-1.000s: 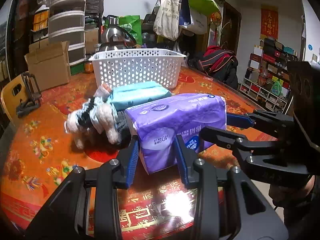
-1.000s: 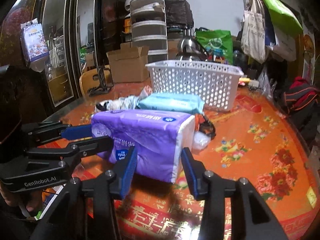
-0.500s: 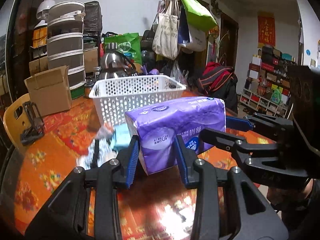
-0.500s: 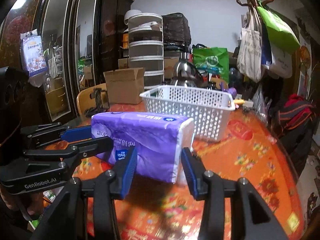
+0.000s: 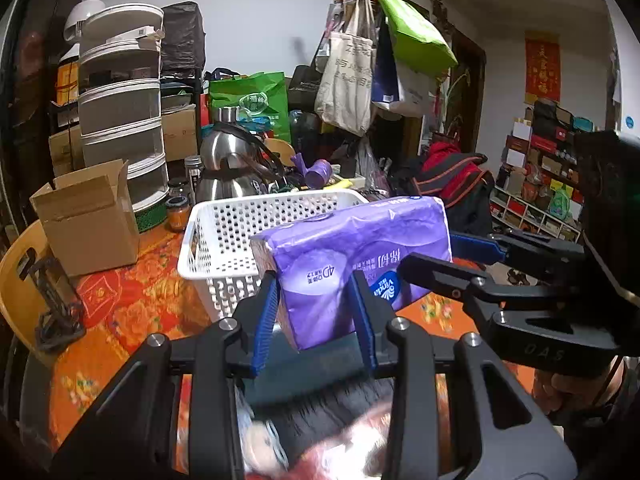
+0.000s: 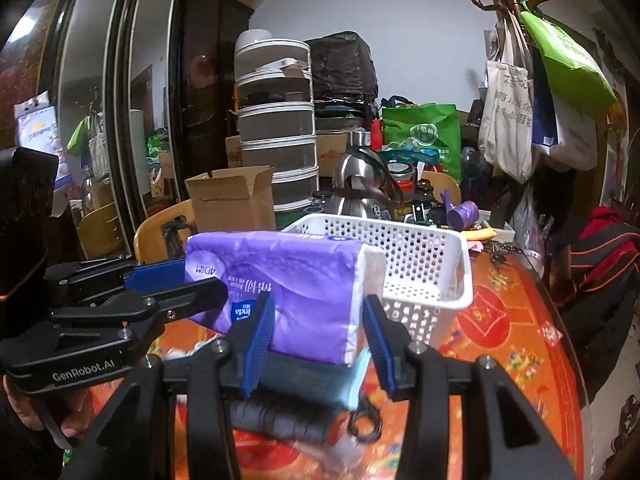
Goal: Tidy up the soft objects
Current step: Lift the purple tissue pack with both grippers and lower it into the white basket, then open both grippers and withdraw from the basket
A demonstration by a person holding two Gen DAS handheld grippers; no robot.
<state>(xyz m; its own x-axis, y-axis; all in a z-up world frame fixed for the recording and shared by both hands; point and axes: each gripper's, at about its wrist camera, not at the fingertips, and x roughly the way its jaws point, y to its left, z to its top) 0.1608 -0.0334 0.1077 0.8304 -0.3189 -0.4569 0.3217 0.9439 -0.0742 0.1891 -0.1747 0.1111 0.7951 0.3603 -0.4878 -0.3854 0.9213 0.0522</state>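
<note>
A purple tissue pack (image 5: 352, 248) is held in the air between both grippers, one at each end. My left gripper (image 5: 314, 314) is shut on its near end; the right gripper (image 5: 472, 256) clamps the far end at the right. In the right wrist view my right gripper (image 6: 318, 332) is shut on the pack (image 6: 288, 280), with the left gripper (image 6: 176, 284) at the left. The pack hangs just in front of a white perforated basket (image 5: 224, 236), also seen in the right wrist view (image 6: 424, 264). Below the pack lie a teal pack (image 6: 344, 380) and blurred soft items (image 5: 320, 432).
The table has an orange-red patterned cloth (image 5: 132, 304). A cardboard box (image 5: 88, 216), a steel kettle (image 5: 232, 164), stacked grey drawers (image 5: 120, 120) and jars stand behind the basket. A yellow chair (image 5: 16, 280) is at the left. Bags hang on a coat rack (image 5: 360, 72).
Both grippers have lifted the purple pack off the table and carried it up toward the basket. The plush toy and teal pack have dropped low in both views.
</note>
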